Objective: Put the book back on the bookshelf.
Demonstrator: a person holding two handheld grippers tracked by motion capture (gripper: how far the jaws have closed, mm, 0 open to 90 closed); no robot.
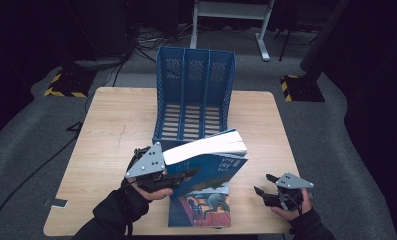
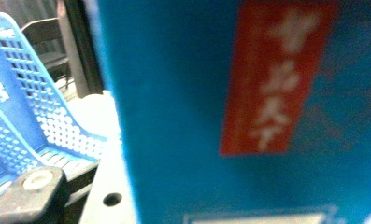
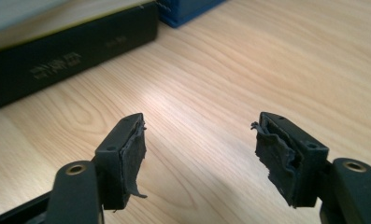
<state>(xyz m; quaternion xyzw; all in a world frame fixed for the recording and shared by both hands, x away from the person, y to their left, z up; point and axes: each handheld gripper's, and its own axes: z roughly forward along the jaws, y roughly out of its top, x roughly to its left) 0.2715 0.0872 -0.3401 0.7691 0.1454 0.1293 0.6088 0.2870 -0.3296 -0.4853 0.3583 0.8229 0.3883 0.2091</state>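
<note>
A thick blue book [image 1: 213, 161] with white pages hangs tilted above the table, and my left gripper [image 1: 183, 175] is shut on its near left end. In the left gripper view its blue cover [image 2: 183, 116] with a red label [image 2: 276, 79] stands right in front of the camera. Under it a second book [image 1: 201, 210] with a blue and red cover lies flat by the table's front edge. My right gripper [image 1: 262, 183] hovers low at the front right. Its jaws are open and hold nothing [image 3: 199, 144].
A blue three-slot file rack [image 1: 193, 100] stands at the middle back of the wooden table [image 1: 116, 130], just behind the lifted book. The rack's perforated wall [image 2: 29, 107] is close on the left. A book's dark spine [image 3: 66, 56] lies ahead of the right gripper over bare wood [image 3: 230, 70].
</note>
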